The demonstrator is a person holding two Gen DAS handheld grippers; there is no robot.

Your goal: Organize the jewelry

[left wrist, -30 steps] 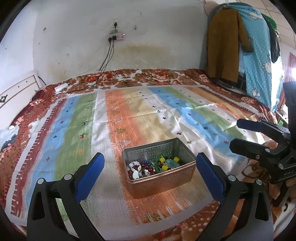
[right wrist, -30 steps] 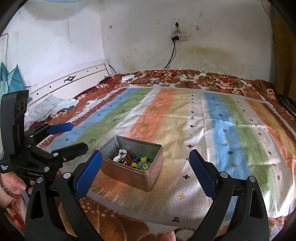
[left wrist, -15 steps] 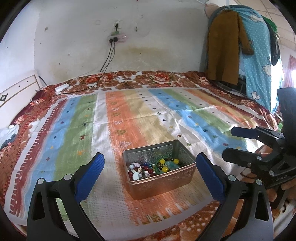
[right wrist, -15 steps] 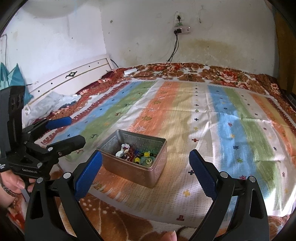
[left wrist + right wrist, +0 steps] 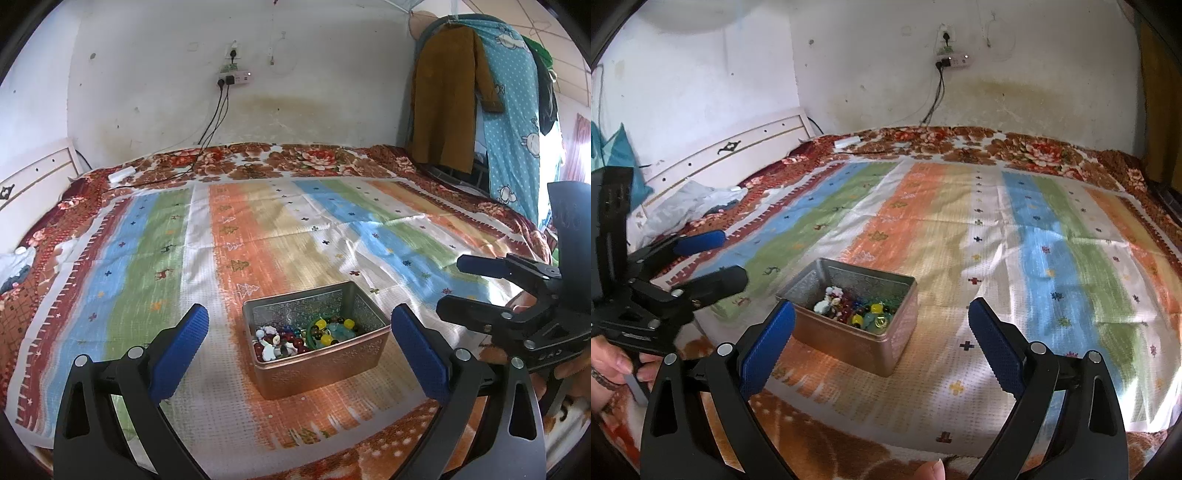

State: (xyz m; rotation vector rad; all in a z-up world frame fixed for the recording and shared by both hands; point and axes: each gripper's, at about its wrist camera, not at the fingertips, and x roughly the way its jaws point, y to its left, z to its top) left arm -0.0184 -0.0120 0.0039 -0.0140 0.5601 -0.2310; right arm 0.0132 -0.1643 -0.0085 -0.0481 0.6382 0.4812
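Presently, a copper-coloured metal box (image 5: 317, 343) with no lid on it sits on the striped cloth (image 5: 258, 236) spread over the bed (image 5: 321, 162), near the bed's front edge. Inside the box lies a loose heap of jewelry (image 5: 303, 336): red, yellow, green and pale blue beads together with white pieces, gathered toward the nearer wall of the box. The left tool (image 5: 299, 341) is held low in front of the box with its blue-padded fingers (image 5: 181, 343) spread wide, one to each side of the box and clear of it, holding nothing. The right tool (image 5: 882, 339) is likewise spread wide and empty; from its own camera the box (image 5: 849, 314) lies ahead and slightly left, the left pad close beside its near corner, though contact cannot be confirmed. Each tool appears in the other's view, off to the side of the box and apart from it, with a hand (image 5: 617, 365) gripping the left handle. Beyond the cloth, a floral blanket covers the far part of the bed, a power strip (image 5: 232, 78) with cables hangs on the wall, and clothes (image 5: 454, 99) hang at the right.
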